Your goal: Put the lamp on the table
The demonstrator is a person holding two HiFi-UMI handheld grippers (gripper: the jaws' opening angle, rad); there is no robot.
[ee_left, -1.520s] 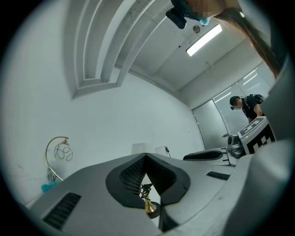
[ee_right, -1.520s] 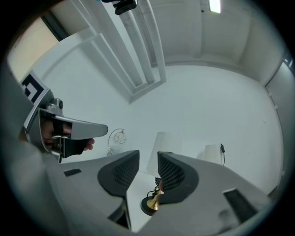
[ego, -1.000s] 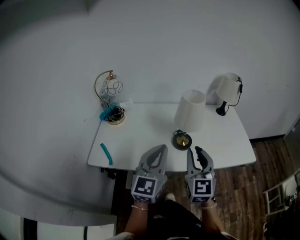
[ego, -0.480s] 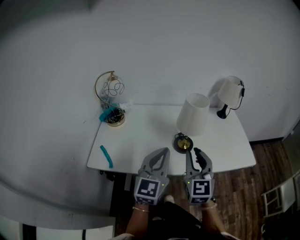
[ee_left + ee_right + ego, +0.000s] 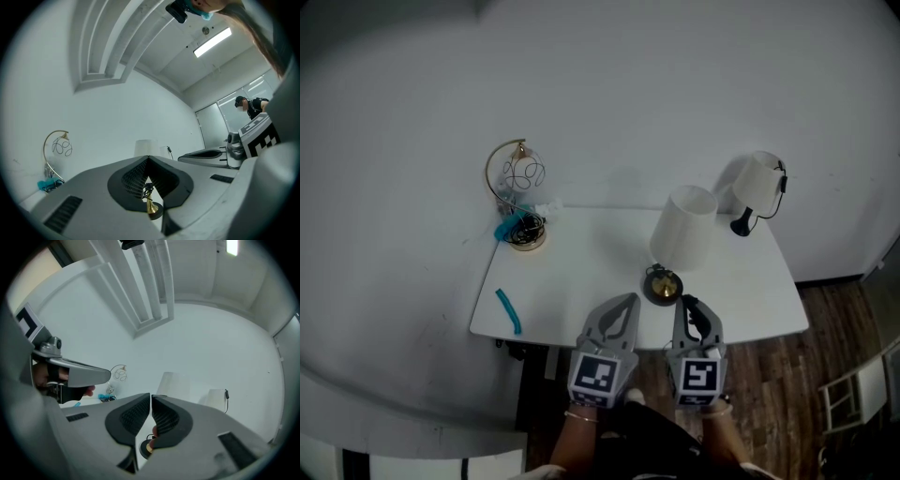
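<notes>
Lamp (image 5: 682,230): on tabletop (image 5: 572,272), untouched
Left gripper (image 5: 623,302): jaws pressed together, lamp base at 2 o'clock
Right gripper (image 5: 689,305): jaws closing on nothing, lamp base at 10 o'clock

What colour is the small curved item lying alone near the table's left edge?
The curved item is teal; the head view shows it best.

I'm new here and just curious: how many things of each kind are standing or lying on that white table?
Lamps: 3 (gold hoop lamp, big white-shade lamp, small white-shade lamp)
Teal pieces: 2 (teal strip at the front left, teal bit by the hoop lamp's foot)
Total: 5
</notes>
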